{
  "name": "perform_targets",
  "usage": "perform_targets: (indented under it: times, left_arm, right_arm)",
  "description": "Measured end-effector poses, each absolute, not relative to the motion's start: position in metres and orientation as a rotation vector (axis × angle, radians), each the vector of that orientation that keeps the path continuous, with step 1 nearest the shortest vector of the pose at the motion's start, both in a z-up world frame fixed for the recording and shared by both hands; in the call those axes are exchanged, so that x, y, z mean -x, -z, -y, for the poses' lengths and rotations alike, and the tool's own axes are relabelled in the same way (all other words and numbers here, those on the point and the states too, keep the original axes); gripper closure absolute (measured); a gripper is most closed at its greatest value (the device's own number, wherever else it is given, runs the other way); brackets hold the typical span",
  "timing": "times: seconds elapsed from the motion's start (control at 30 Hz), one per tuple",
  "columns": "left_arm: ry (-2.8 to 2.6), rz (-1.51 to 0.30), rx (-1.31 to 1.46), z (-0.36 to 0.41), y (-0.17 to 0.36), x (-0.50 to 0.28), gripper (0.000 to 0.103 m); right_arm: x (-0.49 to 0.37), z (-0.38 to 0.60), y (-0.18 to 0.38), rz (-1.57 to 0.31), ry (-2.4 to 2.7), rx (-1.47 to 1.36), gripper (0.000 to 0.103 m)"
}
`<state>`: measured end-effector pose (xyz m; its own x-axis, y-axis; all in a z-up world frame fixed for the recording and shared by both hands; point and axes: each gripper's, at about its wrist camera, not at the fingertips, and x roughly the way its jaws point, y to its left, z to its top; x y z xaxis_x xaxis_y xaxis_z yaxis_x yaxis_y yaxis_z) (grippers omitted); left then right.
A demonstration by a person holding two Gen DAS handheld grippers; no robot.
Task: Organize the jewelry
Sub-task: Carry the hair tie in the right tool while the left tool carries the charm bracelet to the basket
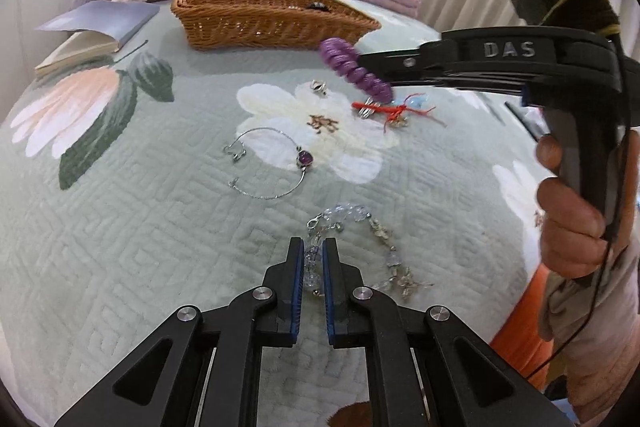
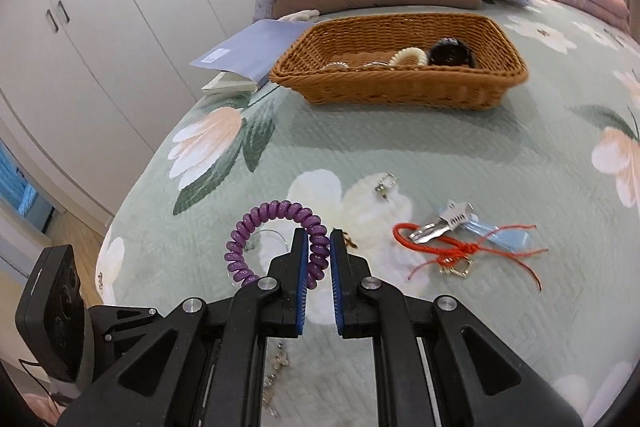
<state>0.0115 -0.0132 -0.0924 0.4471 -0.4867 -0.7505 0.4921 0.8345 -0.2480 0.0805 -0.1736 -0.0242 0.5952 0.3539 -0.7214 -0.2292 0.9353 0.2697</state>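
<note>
Bed (image 2: 400,155), quilted. Right gripper (image 2: 319,247) jaws clamp purple coil (image 2: 272,217); basket (image 2: 400,87) far ahead, drop there next. Left gripper (image 1: 313,259) jaws pinch bead bracelet (image 1: 352,215); lift next.

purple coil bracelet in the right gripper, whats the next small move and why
Probably carry the purple coil bracelet onward to the wicker basket and open over it: the right gripper is shut on the coil, lifted off the quilt, and the basket already holds other pieces.
</note>
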Motion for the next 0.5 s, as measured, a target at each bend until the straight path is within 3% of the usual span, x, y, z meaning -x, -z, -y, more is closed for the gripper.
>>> perform_targets:
  times: [0.5]
  left_arm:
    - [0.718,-0.858,0.149,-0.009,0.039,-0.016,0.094]
  right_arm:
    - [-0.065,0.191,0.017,-0.84,-0.317,-0.179,0.091]
